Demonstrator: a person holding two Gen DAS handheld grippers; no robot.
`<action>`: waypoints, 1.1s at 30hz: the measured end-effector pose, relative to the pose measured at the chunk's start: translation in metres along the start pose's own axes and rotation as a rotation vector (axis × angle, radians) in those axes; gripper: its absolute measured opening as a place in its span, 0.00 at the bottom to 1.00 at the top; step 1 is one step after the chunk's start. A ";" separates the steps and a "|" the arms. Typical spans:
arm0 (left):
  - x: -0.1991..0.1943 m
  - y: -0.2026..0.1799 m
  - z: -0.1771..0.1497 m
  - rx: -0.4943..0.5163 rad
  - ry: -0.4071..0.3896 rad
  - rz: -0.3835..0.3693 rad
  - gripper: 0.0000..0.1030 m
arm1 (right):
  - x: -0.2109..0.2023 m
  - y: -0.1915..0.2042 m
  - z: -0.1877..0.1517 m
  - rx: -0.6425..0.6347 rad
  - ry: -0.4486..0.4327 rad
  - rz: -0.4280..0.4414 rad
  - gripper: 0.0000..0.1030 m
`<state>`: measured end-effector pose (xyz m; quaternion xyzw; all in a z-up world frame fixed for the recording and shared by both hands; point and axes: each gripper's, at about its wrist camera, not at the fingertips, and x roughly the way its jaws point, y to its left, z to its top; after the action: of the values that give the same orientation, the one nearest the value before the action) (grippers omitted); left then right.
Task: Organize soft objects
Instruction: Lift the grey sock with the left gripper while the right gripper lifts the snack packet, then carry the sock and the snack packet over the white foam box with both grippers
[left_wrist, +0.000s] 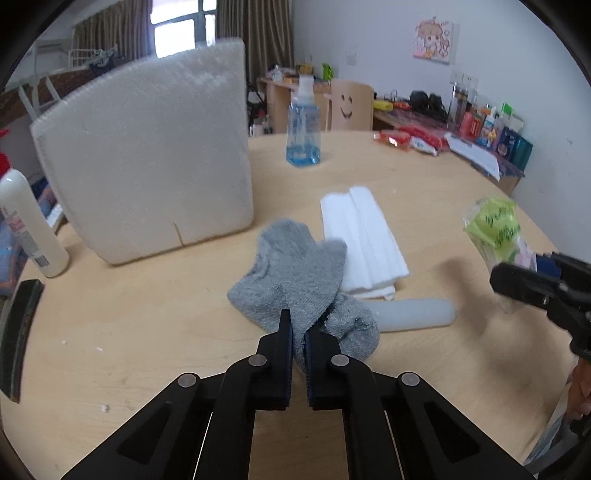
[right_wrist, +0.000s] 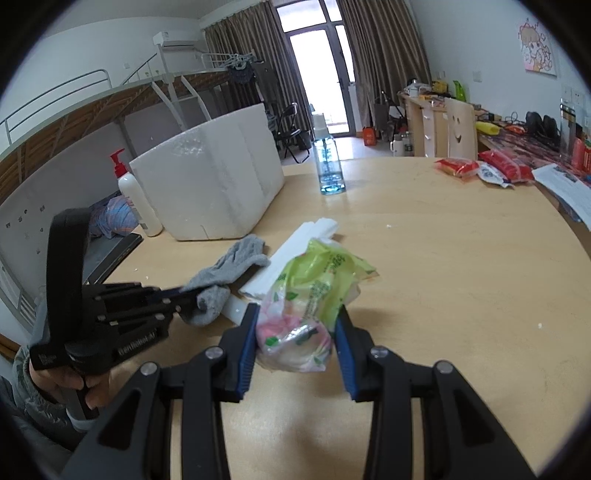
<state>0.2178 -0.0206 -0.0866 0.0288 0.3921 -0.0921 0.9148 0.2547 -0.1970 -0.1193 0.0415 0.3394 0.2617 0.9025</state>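
Jaws of the left gripper (left_wrist: 298, 326) pinch the grey glove (left_wrist: 295, 269), which lies on the bench (left_wrist: 147, 332) partly over a white foam sheet (left_wrist: 362, 236). Right gripper (right_wrist: 295, 325) jaws squeeze a green plastic bag (right_wrist: 314, 295), held above the bench.

Clutter at the middle, open wood on the near and far right.

The surface (right_wrist: 461, 258) lies bare right of the bag (right_wrist: 314, 291) and at the near edge. The foam box (left_wrist: 147, 158) walls off the left rear, a lotion bottle (left_wrist: 26, 225) beside it. Glove (left_wrist: 295, 273), foam sheets (left_wrist: 362, 240) and a pale tube (left_wrist: 417, 314) crowd the centre; a blue bottle (left_wrist: 303, 125) stands behind, snack packets (right_wrist: 480, 168) at the far right.
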 end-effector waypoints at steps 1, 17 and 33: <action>-0.004 0.002 0.000 -0.005 -0.010 0.002 0.05 | -0.003 0.001 -0.001 -0.005 -0.006 -0.003 0.42; -0.104 -0.004 -0.007 0.025 -0.245 -0.012 0.05 | -0.051 0.031 -0.011 -0.073 -0.115 -0.032 0.42; -0.175 -0.006 -0.025 0.059 -0.424 0.001 0.05 | -0.092 0.067 -0.016 -0.166 -0.216 -0.060 0.42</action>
<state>0.0809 0.0021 0.0225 0.0358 0.1878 -0.1070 0.9757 0.1560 -0.1869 -0.0603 -0.0155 0.2184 0.2559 0.9416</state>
